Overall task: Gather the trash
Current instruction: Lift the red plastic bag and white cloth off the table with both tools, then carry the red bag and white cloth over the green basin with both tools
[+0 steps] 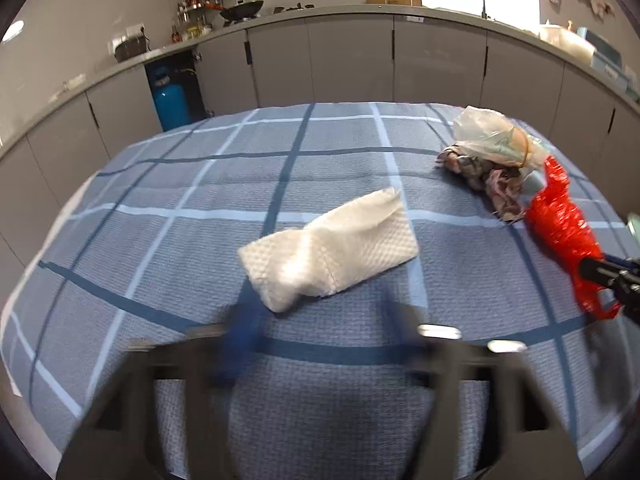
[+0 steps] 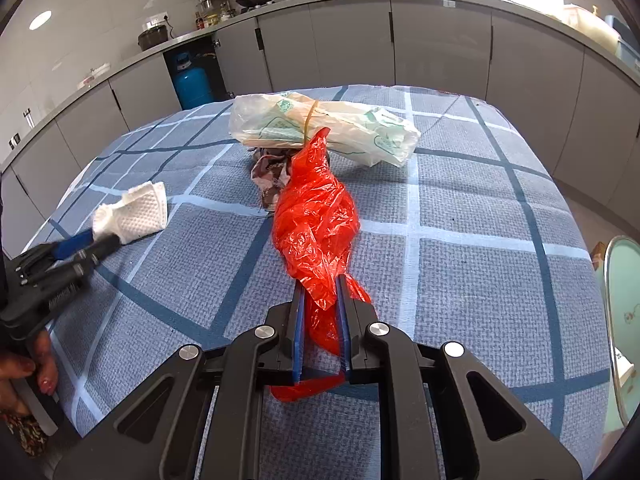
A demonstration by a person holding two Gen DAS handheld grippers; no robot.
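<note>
Right gripper (image 2: 320, 300), nearest in the right wrist view, has its jaws pressed tight on a red plastic bag (image 2: 316, 220). The bag is pinched between the blue pads (image 2: 298, 328); a loose tail hangs below the fingers and the crumpled bulk stretches away over the blue checked tablecloth (image 2: 460, 208).

Left gripper (image 2: 86, 246) sits at the near left in that view, held by a hand (image 2: 28, 368) at the table's near left edge. Its jaws are spread wide, nothing between them. In the left wrist view the fingers are motion-blurred, a blue pad (image 1: 240, 336) visible on the left one, tips just short of the white paper towel (image 1: 328, 252). The crumpled towel lies on the cloth, mid-table, not gripped; whether the tips touch its near end, cannot tell.

Farther back and right of the towel, a wad of patterned crumpled paper or fabric (image 2: 270, 176) lies just beyond the red bag's far end. A clear plastic bag with green print (image 2: 324, 128) rests against and partly over that wad, a rubber band round its middle.

Far side: grey cabinets (image 2: 352, 44) under a counter, blue gas cylinder (image 2: 194, 84) in an open bay at far left. A pale green round rim (image 2: 616, 320) shows at the right edge.
</note>
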